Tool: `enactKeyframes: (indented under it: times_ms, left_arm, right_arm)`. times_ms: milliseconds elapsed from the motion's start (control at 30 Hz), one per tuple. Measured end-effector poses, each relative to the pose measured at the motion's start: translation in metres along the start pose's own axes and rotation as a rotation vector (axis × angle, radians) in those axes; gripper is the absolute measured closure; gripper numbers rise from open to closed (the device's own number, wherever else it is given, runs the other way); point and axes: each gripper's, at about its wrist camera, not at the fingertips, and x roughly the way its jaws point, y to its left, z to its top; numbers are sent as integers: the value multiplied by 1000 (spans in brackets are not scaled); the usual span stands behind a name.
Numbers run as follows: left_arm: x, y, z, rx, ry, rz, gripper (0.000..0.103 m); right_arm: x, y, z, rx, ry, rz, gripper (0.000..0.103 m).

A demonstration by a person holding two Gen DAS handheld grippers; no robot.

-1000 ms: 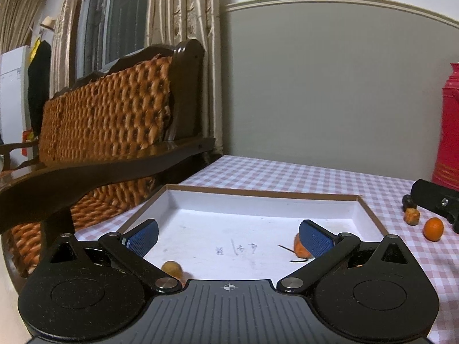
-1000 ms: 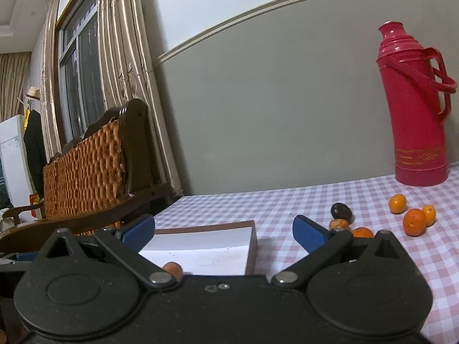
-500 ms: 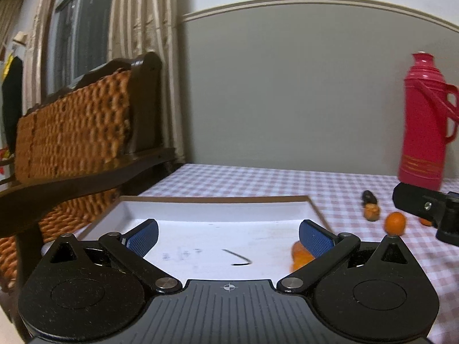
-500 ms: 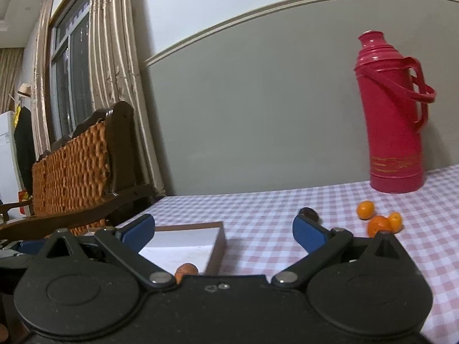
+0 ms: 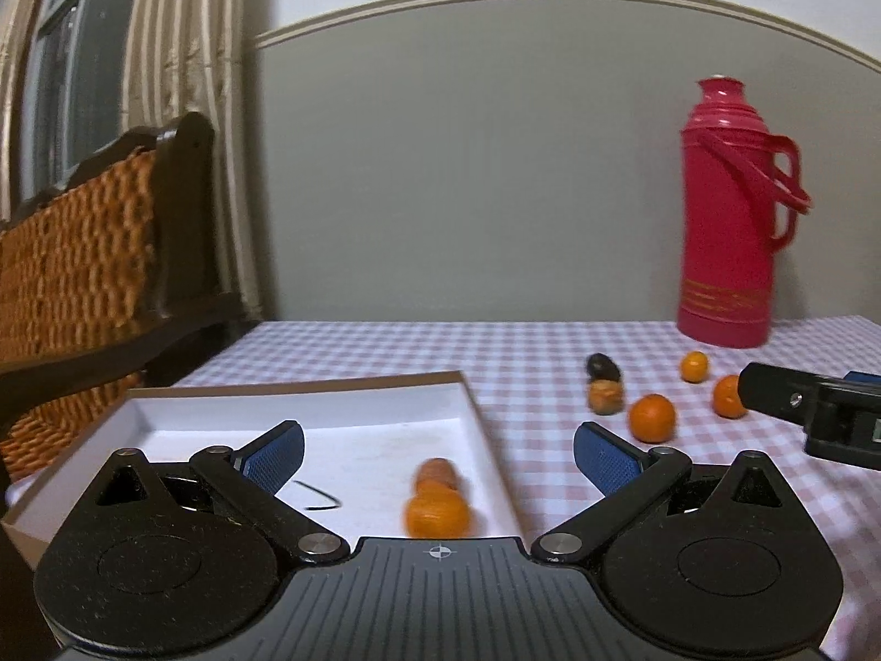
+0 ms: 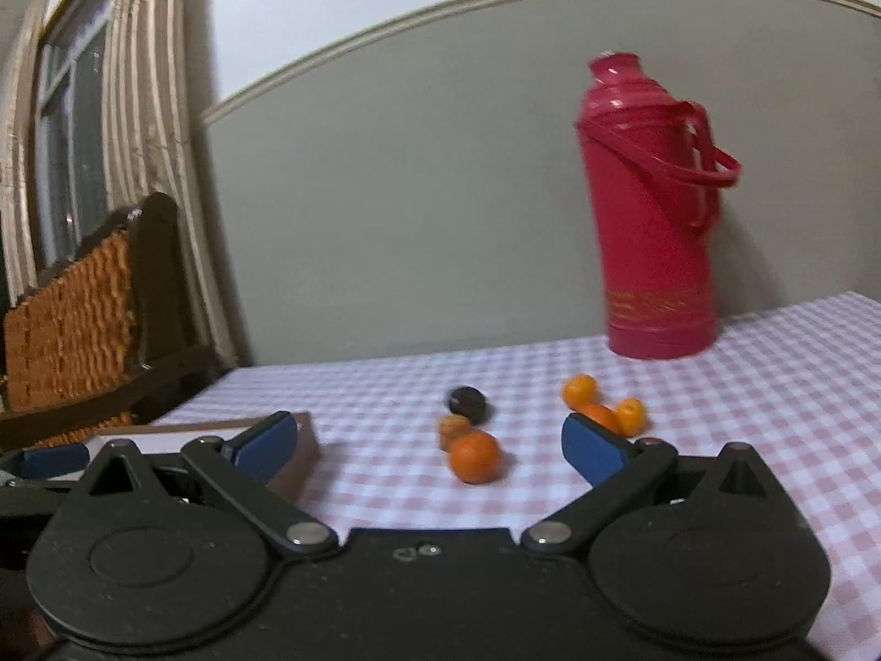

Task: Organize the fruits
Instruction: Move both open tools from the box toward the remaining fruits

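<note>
Left hand-held gripper and right hand-held gripper level above table, fingers apart, empty.

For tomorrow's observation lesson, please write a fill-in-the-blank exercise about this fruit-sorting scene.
1. The tall flask by the wall is ____.
2. The tablecloth has a ____ pattern.
3. Both the left claw and the right claw are ____.
4. The dark fruit lies on the tablecloth, ____ the white tray.

Missing words: red; checked; open; outside

left tool gapes empty over white tray holding two orange fruits.
</note>
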Motion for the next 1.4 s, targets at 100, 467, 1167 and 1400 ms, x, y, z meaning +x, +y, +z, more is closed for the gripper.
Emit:
enactKeyframes:
  times_ms: [100, 467, 1167, 1400]
  left_arm:
    - [2, -12, 0, 4, 10, -31, 0]
    - [15, -57, -1, 33, 59, -109, 0]
    - [75, -110, 3, 64, 163, -165, 20]
    - [99, -118, 4, 46, 195, -186, 28]
  right_arm:
    - [0, -13, 3, 34, 23, -35, 6]
    - [-2, -46, -2, 29, 71, -153, 10]
    - [50, -81, -1, 95, 190, -160, 64]
    - [78, -83, 2, 97, 221, -142, 64]
